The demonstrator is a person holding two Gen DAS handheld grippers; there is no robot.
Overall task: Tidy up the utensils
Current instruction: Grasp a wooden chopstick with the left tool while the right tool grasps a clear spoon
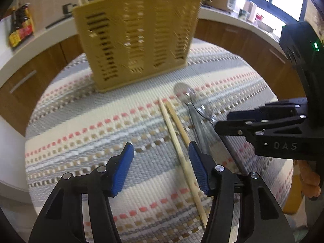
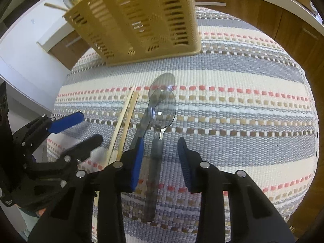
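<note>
Writing: "DAS" in pale letters on the black body of the right gripper [image 1: 220,125], seen at the right edge of the left wrist view. A red and yellow label on a dark bottle [image 1: 21,27] at upper left, too blurred to read.

Left gripper [image 1: 161,169]: jaws moderately wide, blue pads clear of everything. One of the two wooden chopsticks [image 1: 178,139] runs between the pads, close against the right-hand one; no pressing visible.

Right gripper, own view [image 2: 161,162]: jaws narrower but not closed, straddling the handle of the nearer clear plastic spoon [image 2: 160,117]; pads stand off it on both sides.

Second clear spoon [image 2: 162,85] lies partly under the first. Chopsticks and spoons rest on a striped woven mat [image 2: 243,105] on the desk.

Tan slotted utensil holder [image 2: 137,18]: upright, upper centre, behind the utensils.
</note>
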